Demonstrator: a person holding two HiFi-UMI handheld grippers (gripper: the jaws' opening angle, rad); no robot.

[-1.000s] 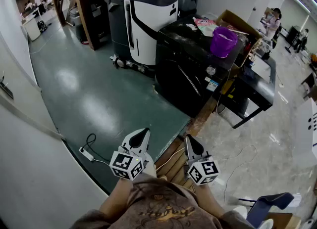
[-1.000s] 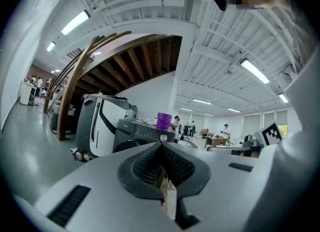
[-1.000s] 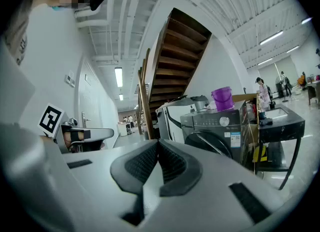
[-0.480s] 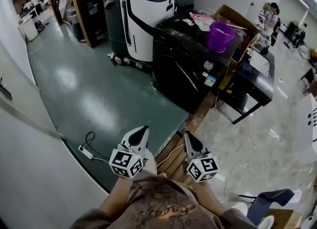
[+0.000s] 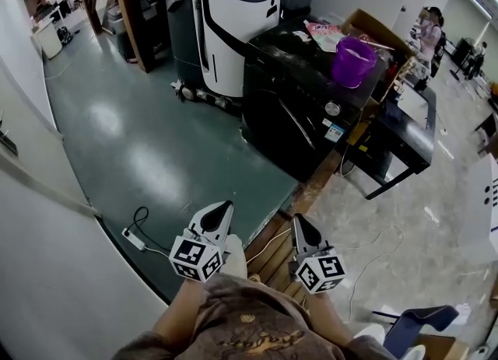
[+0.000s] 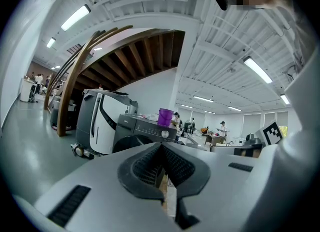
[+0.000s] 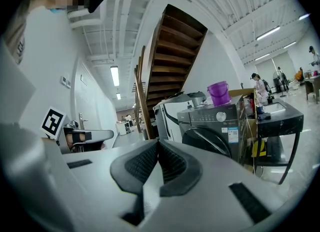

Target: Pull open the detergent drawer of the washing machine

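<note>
I hold both tongs low in front of my body, well apart from the washing machine [image 5: 299,121]. The left gripper [image 5: 227,206] has its jaws pressed together with nothing between them, and the right gripper [image 5: 296,218] is the same, tips closed and empty. The machine is dark and stands ahead at the edge of the green floor [image 5: 140,156], with a purple bucket [image 5: 352,63] on its top. Its detergent drawer I cannot make out in the dark front panel.

One washing machine [image 5: 299,121], one purple bucket [image 5: 352,63], two tongs [image 5: 226,207] [image 5: 299,219].
</note>
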